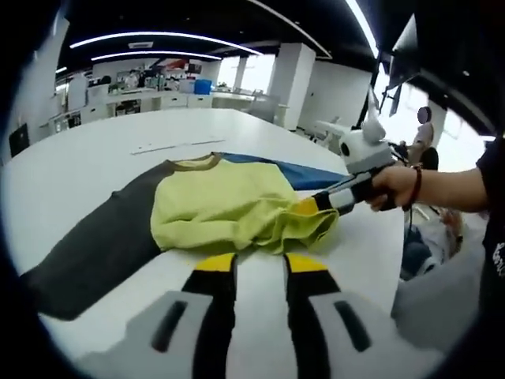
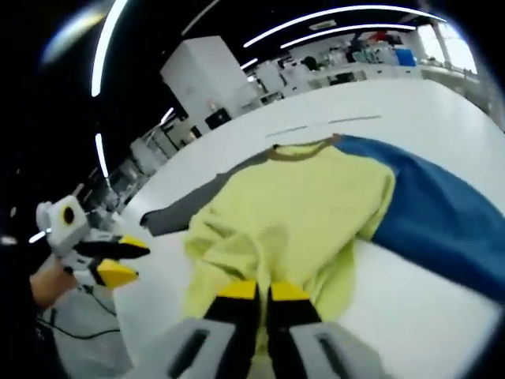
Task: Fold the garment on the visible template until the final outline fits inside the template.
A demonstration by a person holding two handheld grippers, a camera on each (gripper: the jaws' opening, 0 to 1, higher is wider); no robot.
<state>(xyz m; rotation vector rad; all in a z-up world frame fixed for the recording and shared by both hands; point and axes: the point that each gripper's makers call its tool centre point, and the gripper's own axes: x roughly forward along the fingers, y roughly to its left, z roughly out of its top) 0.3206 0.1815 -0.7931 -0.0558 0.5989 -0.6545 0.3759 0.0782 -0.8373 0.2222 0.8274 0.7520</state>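
The right gripper, at bottom centre of its view, is clenched on the hem of the yellow garment. The left gripper hangs released above the white table, its jaws apart. The garment lies mid-frame, grey sleeve at left. If only one corner is pulled, the cloth may bunch and slide.
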